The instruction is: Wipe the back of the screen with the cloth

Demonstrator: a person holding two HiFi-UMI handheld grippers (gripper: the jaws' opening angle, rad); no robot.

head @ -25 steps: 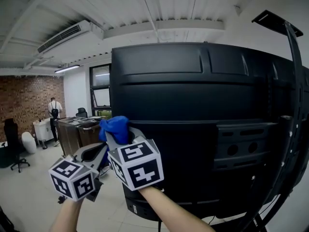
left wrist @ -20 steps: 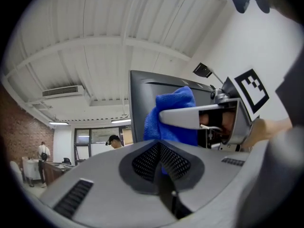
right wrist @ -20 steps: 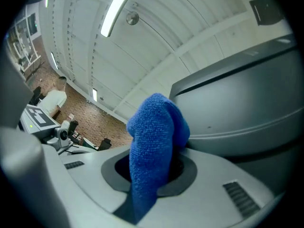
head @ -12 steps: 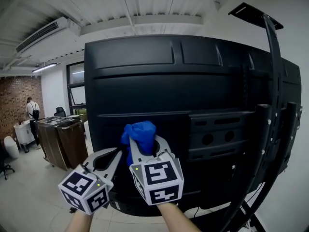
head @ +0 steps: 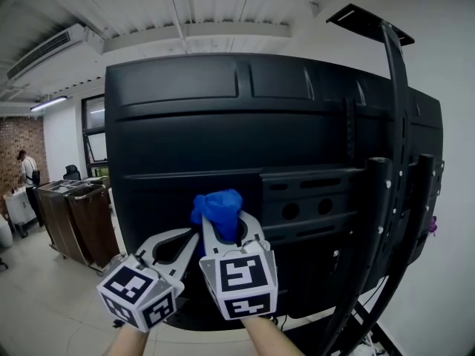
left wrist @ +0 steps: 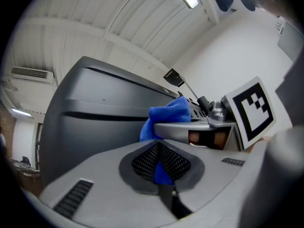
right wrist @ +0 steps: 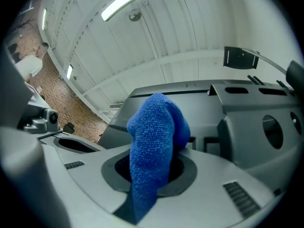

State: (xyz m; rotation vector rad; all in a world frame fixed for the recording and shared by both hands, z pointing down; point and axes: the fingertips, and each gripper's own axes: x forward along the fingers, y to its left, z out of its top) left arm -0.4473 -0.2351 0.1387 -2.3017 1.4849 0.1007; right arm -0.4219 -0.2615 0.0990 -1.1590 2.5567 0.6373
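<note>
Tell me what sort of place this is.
Probably an open office or studio: a large screen seen from the back on a black stand, an air conditioner high on the wall, and cabinets and a brick wall at far left.

Closed hand-held gripper (left wrist: 160, 150), blue cloth (left wrist: 167, 115) before screen (left wrist: 95, 127)

Moved right claw (head: 226, 228) with blue cloth (head: 217, 208) off the left edge of the screen (head: 245, 139) onto its lower back panel; brought left claw (head: 182, 239) alongside, likewise before the panel.
</note>
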